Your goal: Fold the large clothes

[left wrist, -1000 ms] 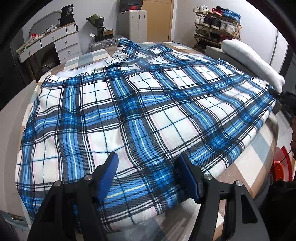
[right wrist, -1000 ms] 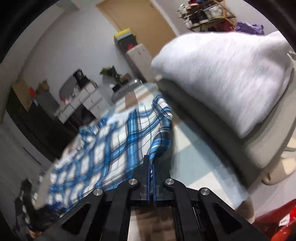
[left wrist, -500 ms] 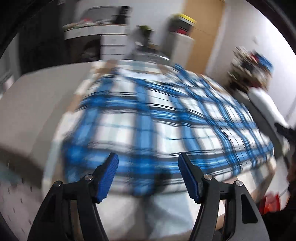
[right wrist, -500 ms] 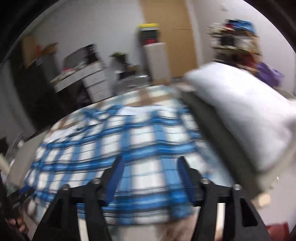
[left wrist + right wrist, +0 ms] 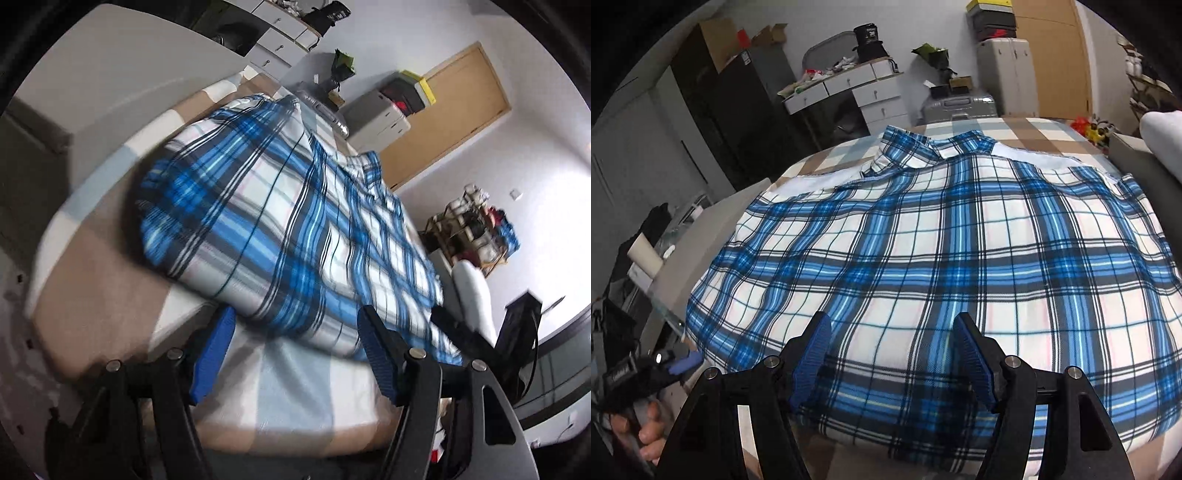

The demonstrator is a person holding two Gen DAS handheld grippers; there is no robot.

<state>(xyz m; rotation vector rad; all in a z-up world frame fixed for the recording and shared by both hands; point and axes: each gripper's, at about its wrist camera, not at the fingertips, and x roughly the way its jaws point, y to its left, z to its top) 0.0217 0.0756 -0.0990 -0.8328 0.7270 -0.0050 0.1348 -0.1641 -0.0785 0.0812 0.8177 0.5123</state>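
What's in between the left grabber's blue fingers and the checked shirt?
Only bare bedcover. In the left wrist view, the left gripper stands open just short of the plaid shirt, with nothing else lying between them.

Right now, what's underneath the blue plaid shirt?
The plaid shirt lies on a bed with a tan, white and pale blue checked cover. The cover shows around its edges; whatever lies beneath its middle is hidden.

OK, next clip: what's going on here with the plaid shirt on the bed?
A person is folding a blue plaid shirt using a handheld gripper in each hand. The shirt lies spread flat on the checked bed cover, collar at the far end. Both the left gripper and right gripper are open and hold nothing. The right one hovers over the near hem; the left sits off the shirt's edge at one side.
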